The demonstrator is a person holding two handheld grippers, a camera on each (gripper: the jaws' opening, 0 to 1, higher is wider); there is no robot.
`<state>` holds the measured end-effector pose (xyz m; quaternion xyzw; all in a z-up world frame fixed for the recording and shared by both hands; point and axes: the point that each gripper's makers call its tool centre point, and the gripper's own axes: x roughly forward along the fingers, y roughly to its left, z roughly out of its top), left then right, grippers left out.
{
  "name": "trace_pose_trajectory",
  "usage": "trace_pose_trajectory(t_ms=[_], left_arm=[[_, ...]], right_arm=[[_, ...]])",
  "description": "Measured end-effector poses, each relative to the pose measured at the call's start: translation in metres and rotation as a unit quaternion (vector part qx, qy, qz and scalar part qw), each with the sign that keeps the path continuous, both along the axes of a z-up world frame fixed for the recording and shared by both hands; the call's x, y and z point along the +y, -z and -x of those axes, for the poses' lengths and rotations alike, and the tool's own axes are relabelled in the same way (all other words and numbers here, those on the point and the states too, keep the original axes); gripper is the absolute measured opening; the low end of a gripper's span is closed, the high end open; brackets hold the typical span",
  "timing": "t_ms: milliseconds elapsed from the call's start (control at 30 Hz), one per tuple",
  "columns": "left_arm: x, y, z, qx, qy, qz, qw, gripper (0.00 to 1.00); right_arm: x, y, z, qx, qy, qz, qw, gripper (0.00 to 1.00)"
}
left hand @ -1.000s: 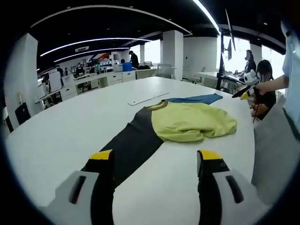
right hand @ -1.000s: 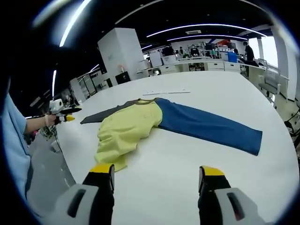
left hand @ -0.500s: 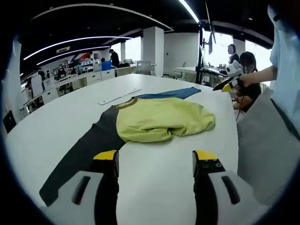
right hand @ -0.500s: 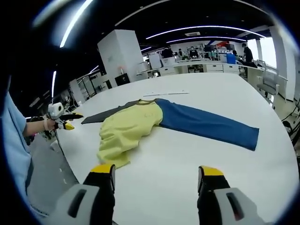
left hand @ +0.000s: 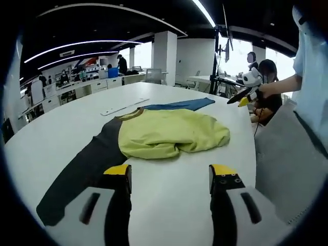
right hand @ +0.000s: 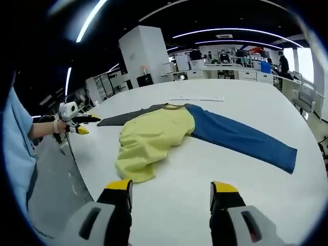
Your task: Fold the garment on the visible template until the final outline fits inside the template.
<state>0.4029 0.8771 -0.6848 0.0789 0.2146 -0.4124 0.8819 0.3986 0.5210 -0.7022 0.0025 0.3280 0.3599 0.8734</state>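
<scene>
- Yellow cloth, bunched and rumpled, is the body of the garment; it lies on the white table with a dark grey sleeve stretched out one way and a blue sleeve stretched out the other, so its long axis runs sleeve tip to sleeve tip.
- We hold the left gripper above the table with nothing between its yellow-tipped jaws, which stand parted; the grey sleeve lies ahead and to the left of them, its cuff end nearest, with the yellow body just beyond the tips.
- We hold the right gripper likewise spread and empty; in the right gripper view the yellow hem lies closest, slightly left of the jaws, and the blue sleeve runs away to the right.
- We judge that each hand is nearer its own sleeve: left for grey, right for blue. Folding each sleeve inward across the long axis looks the natural coming move.
- In the left gripper view the right gripper appears at far right, held in a hand off the table edge, well apart from the garment.
- A thin white strip lies on the table beyond the collar; we cannot tell whether it marks the template, whose outline we cannot make out.
</scene>
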Motion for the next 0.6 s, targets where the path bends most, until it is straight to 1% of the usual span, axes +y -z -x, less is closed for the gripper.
trace_pose_trajectory(t_ms=[33, 67, 233, 300, 433, 500, 567, 600], left_arm=[[0.000, 0.001, 0.001, 0.003, 0.003, -0.008, 1.0000, 0.58], [0.000, 0.001, 0.002, 0.002, 0.003, -0.008, 1.0000, 0.59], [-0.001, 0.002, 0.007, 0.007, 0.001, 0.000, 1.0000, 0.58], [-0.003, 0.004, 0.010, 0.010, 0.004, 0.000, 0.9999, 0.57], [-0.006, 0.007, 0.015, 0.015, 0.004, 0.005, 0.9999, 0.57], [-0.005, 0.009, 0.017, 0.020, 0.003, 0.005, 0.9998, 0.57], [-0.005, 0.009, 0.020, 0.020, 0.002, 0.008, 0.9998, 0.57], [-0.005, 0.008, 0.021, 0.021, 0.001, 0.007, 0.9998, 0.56]], right_arm=[[0.005, 0.003, 0.000, 0.002, -0.010, 0.003, 0.9999, 0.60], [0.008, 0.005, -0.001, 0.003, -0.016, 0.007, 0.9998, 0.59], [0.030, 0.014, -0.005, 0.009, -0.048, 0.016, 0.9987, 0.58], [0.038, 0.019, -0.007, 0.013, -0.064, 0.021, 0.9976, 0.54], [0.049, 0.027, -0.010, 0.017, -0.080, 0.029, 0.9963, 0.49], [0.055, 0.031, -0.011, 0.021, -0.089, 0.037, 0.9951, 0.43], [0.057, 0.038, -0.011, 0.023, -0.096, 0.056, 0.9936, 0.36], [0.059, 0.040, -0.013, 0.026, -0.095, 0.054, 0.9937, 0.34]])
